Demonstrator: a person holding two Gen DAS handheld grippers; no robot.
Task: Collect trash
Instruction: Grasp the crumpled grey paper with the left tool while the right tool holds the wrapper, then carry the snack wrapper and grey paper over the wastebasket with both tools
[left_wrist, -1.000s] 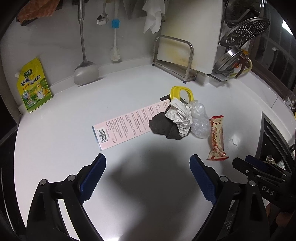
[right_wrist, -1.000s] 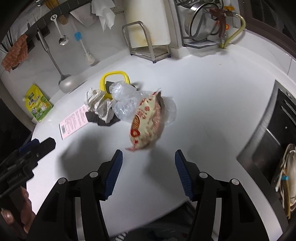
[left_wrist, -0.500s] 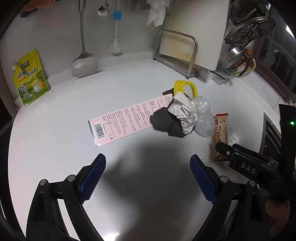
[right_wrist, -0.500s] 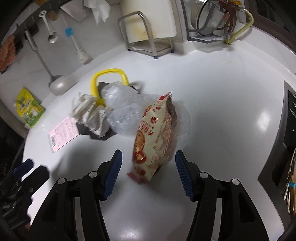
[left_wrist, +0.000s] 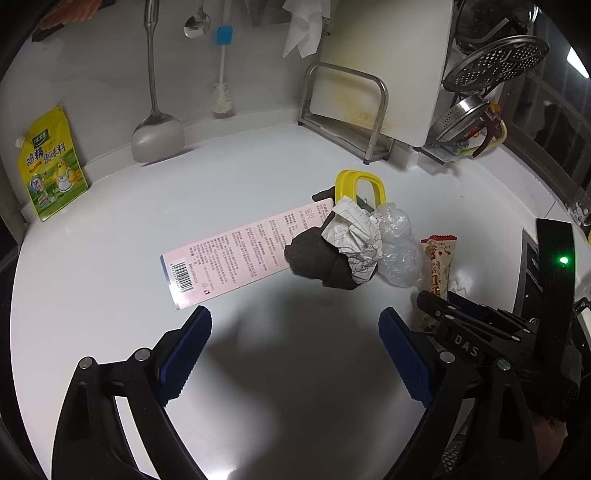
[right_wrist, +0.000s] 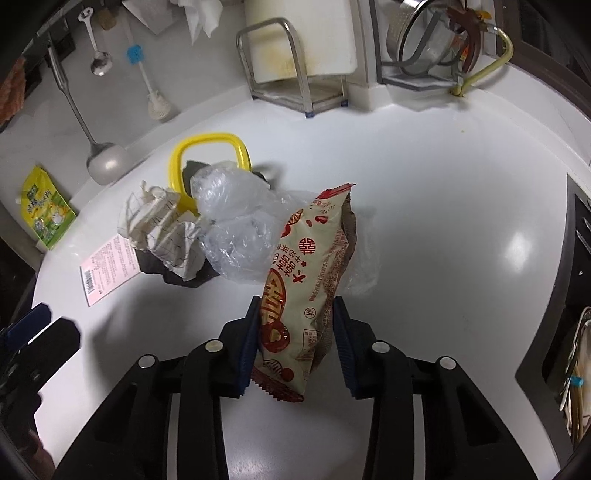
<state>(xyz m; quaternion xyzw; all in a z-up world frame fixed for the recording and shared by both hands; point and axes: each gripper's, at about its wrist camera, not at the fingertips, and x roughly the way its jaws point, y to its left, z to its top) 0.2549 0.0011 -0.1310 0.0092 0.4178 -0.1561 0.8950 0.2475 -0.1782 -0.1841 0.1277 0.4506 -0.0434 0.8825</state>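
A red and beige snack wrapper lies on the white counter, its near end between my right gripper's blue pads. The jaws are closing and both pads touch the wrapper's sides. Just behind it sits a heap of trash: a clear plastic bag, crumpled lined paper, a dark wad, a long pink card and a yellow ring lid. My left gripper hovers open over bare counter in front of the heap, with nothing between its fingers.
A yellow seasoning pouch leans on the back wall, with a ladle and a brush hanging beside it. A cutting board in a metal rack and strainers stand at the back right. A dark sink edge bounds the counter's right side.
My right gripper moved forward and down to the snack wrapper, and its jaws narrowed onto the wrapper's near end. The left gripper stayed where it was, open.
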